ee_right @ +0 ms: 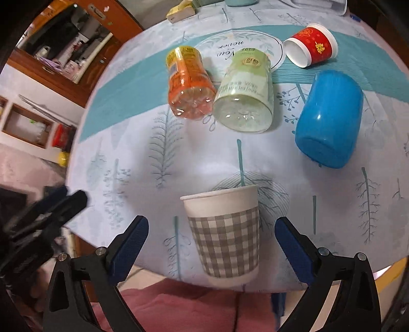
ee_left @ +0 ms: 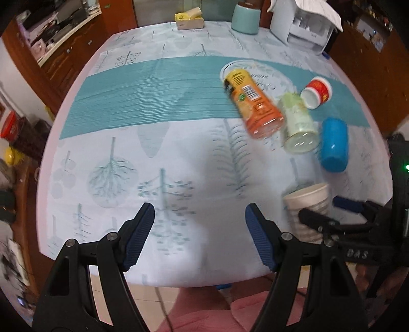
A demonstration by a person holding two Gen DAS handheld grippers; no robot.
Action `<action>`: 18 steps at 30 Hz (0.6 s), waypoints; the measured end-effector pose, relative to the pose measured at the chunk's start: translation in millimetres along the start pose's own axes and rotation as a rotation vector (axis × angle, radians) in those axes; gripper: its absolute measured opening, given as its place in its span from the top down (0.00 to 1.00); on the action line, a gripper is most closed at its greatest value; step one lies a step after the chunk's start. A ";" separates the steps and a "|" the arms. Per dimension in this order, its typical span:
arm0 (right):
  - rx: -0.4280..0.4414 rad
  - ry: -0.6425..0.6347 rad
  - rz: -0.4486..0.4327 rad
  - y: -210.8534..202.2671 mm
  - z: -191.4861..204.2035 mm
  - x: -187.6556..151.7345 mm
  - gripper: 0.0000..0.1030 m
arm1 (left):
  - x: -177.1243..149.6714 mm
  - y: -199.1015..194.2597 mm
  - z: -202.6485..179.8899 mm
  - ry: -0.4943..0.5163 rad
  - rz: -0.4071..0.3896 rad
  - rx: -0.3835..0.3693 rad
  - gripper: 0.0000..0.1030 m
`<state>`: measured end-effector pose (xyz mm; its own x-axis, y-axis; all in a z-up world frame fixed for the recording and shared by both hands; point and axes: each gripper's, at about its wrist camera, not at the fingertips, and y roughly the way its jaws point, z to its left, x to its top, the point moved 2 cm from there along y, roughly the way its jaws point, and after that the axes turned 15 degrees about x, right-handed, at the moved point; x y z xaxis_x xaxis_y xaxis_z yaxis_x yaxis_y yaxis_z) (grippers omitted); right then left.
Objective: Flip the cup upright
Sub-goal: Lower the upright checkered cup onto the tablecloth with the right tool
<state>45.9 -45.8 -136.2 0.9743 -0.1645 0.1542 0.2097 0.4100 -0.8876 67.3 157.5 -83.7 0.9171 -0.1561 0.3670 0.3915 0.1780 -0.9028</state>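
A grey-checked paper cup [ee_right: 225,235] stands upright at the table's near edge, between the open fingers of my right gripper [ee_right: 212,242], which do not touch it. It also shows in the left wrist view [ee_left: 308,206], with the right gripper [ee_left: 329,212] around it. My left gripper [ee_left: 199,235] is open and empty over the near edge, left of the cup. A blue cup [ee_right: 329,117] lies on its side beyond the paper cup. A red cup [ee_right: 310,46] lies on its side further back.
An orange bottle [ee_right: 189,84] and a pale green bottle [ee_right: 245,94] lie on their sides mid-table. A round coaster [ee_right: 230,43] lies behind them. A small box [ee_left: 190,19], a teal jar [ee_left: 246,18] and a white appliance [ee_left: 304,25] stand at the far edge.
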 end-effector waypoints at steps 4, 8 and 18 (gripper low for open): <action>-0.062 -0.022 0.021 15.6 2.3 -3.9 0.07 | -4.3 11.5 14.9 0.057 0.010 -0.023 0.31; -0.100 0.007 0.008 29.9 -1.1 -5.5 0.19 | -12.1 25.4 23.3 0.136 0.031 -0.013 0.31; -0.050 0.081 -0.155 15.8 -13.4 -3.9 0.29 | -12.1 30.8 33.3 0.197 0.014 -0.037 0.31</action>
<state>44.4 -50.7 -156.6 0.9205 -0.2944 0.2570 0.3501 0.3294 -0.8769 70.8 197.2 -108.5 0.8885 -0.3415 0.3065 0.3723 0.1460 -0.9166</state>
